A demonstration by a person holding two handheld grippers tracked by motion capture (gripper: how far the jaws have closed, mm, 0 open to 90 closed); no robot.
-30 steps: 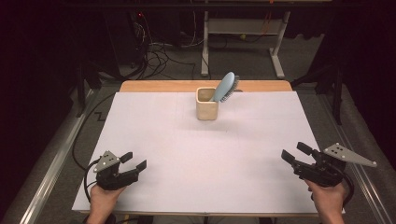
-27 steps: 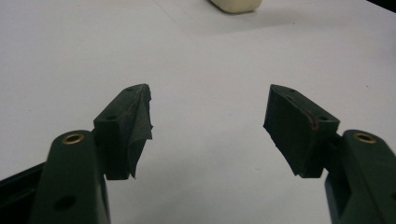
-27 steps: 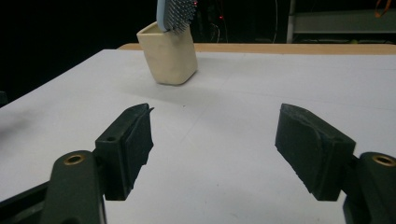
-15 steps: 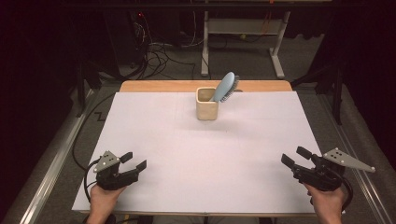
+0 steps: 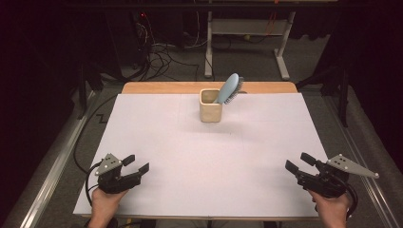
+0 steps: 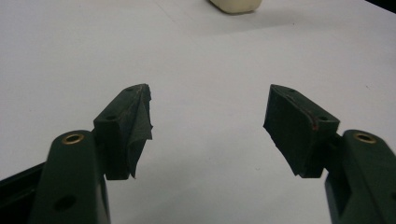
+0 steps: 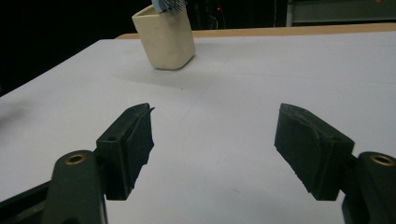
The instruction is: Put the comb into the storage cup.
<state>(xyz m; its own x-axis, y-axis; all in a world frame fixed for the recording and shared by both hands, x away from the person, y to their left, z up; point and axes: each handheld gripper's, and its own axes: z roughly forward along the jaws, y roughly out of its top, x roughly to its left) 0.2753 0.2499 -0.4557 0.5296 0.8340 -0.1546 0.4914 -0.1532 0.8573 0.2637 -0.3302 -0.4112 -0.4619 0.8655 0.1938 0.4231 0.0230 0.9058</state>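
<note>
A cream square cup point(image 5: 211, 105) stands upright near the far middle of the white table point(image 5: 204, 156). A light blue hairbrush point(image 5: 230, 88) leans out of it to the right, bristles facing right. My left gripper point(image 5: 135, 164) rests at the near left corner, open, with nothing between its jaws point(image 6: 208, 128). My right gripper point(image 5: 298, 162) sits at the near right corner, also open and empty point(image 7: 212, 140). The cup point(image 7: 164, 37) lies far ahead of the right jaws, up and to the left; its base point(image 6: 235, 4) shows at the top of the left gripper view.
A wooden strip point(image 5: 209, 87) edges the table's far side. Behind it are a metal frame point(image 5: 247, 38) and loose cables point(image 5: 161, 52) on the floor. Metal rails point(image 5: 52, 166) run along the table's left and right sides.
The right hand has drawn its gripper slightly nearer the front edge. The left gripper, cup and hairbrush stay put.
</note>
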